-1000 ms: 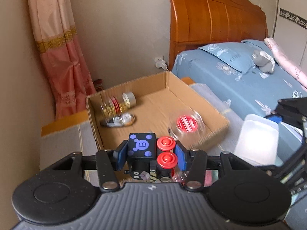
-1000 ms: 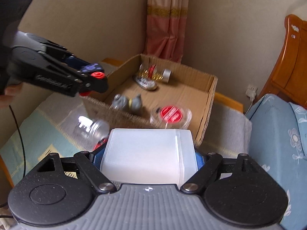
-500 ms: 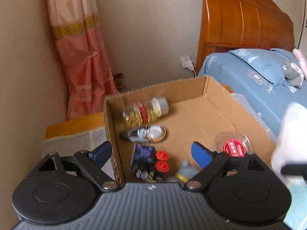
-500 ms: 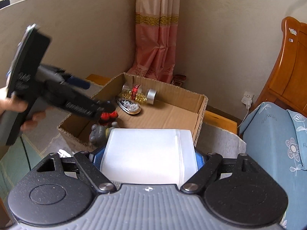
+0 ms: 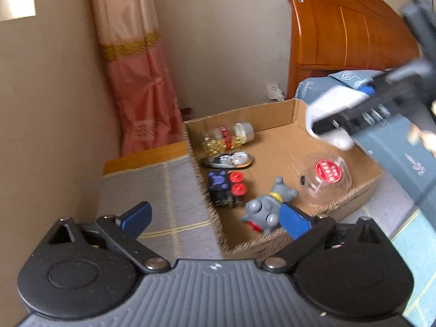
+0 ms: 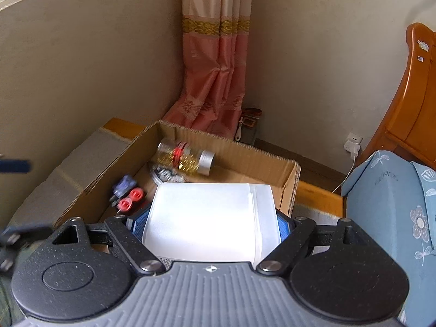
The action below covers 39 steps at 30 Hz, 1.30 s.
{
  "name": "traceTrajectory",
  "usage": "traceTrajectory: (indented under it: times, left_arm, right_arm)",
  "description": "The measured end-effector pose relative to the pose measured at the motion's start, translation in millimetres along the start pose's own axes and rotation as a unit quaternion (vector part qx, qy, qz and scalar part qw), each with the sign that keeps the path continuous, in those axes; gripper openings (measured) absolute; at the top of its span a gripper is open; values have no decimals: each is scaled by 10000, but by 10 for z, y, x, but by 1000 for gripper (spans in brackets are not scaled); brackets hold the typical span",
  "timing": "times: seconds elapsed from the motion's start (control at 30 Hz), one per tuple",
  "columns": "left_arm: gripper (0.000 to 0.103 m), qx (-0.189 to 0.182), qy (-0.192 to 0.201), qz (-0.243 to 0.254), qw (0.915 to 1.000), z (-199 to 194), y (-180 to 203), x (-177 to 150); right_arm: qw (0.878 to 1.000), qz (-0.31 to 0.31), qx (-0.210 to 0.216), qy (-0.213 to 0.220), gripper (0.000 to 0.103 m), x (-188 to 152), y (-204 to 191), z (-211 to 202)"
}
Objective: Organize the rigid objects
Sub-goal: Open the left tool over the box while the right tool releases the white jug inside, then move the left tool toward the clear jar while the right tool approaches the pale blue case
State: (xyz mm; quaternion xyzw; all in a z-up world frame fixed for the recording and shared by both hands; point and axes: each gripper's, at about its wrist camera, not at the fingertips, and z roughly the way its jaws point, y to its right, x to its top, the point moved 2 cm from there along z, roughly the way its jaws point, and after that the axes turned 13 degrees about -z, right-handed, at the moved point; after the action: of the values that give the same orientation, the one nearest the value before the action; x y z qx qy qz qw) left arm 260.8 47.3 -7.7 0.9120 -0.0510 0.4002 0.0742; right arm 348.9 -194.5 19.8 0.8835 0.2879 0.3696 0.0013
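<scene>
Cardboard box (image 5: 283, 147) on grey mat, beside bed; right gripper (image 6: 209, 223) clamped on white plastic container (image 6: 209, 218), held above box's right side; left gripper (image 5: 215, 218) spread wide, nothing between fingers, at box's near left corner; inside: pill bottle (image 5: 227, 136) near far left corner; black toy block (image 5: 226, 190) along left wall; grey elephant (image 5: 265, 209) by near edge; red-lidded clear jar (image 5: 327, 174) near right wall.

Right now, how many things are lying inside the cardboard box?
5: clear jar of gold bits at the back, shiny oval case, dark cube toy with red knobs, grey elephant figure in front, clear red-labelled tub on the right. More may be hidden.
</scene>
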Motion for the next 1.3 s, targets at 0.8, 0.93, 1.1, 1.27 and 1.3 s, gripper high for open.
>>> traceTrajectory:
  times: [0.8,0.93,1.1,1.27,1.3]
  left_arm:
    - [100,117,-66,-220,9997,-205,-195,-345]
    - [100,130,-99,-234,9996,-228,-167,-384]
    - [101,128,-135,-318,9993,-277,-145,-452]
    - [102,120,-237,-392,9989,-309,-118,-535]
    - [102,153,-245,-373,9989,-315,-104,-552]
  right_arm:
    - [9987,460,-186,-102,103,74,58,150]
    - [9988,481,-87,-58,103,-39,-26,-6]
    - [9981,601,10,98,103,-277,-175,-244]
    - [9966,786,-19,258,103,-612,-358,-474]
    - [9965,796,-47,267,103,-689,-400,-501]
